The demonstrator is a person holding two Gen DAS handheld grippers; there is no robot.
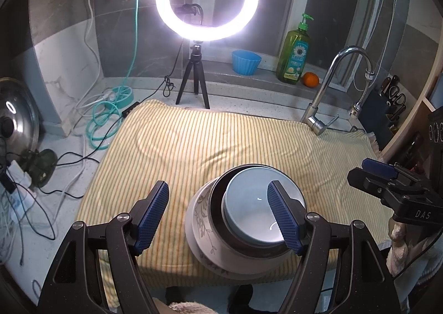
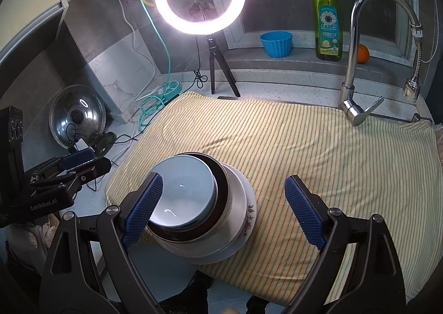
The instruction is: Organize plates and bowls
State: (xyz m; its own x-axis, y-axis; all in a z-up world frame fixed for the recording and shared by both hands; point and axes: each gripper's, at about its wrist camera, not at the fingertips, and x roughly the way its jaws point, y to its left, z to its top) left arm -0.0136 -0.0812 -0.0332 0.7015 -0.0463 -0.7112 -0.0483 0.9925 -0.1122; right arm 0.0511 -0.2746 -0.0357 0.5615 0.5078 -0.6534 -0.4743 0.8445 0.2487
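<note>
Stack of dishes sits on the striped yellow cloth (image 1: 221,134) that covers the desk (image 1: 69,231), near its front edge.

Stack, bottom to top: a floral-rimmed plate (image 2: 249,217), a white bowl (image 1: 202,217) with a leaf pattern on its wall, a dark-lined bowl (image 2: 221,186), and a pale blue-grey bowl (image 1: 249,203) nested innermost. All mouths face up; the stack's axis stands upright, no long horizontal axis to speak of. The bowls sit a little off-centre on the plate, which shows more on the right side in the right wrist view.

Left gripper (image 1: 218,211): jaws apart, nothing between the pads under pressure. Its right finger hangs in front of the blue-grey bowl; whether it touches the rim cannot be told. Its left finger is over bare cloth.

Right gripper (image 2: 223,204): jaws wide apart, empty. Its left finger overlaps the near-left rim of the stack in view; contact cannot be told. Its right finger is over cloth, clear of the plate.

Far side: ring light (image 1: 207,1) on a small tripod, blue cup (image 1: 246,61), green soap bottle (image 1: 295,51), orange (image 1: 310,79), tap (image 1: 332,87). A pot lid (image 2: 78,117) leans at the far left.
</note>
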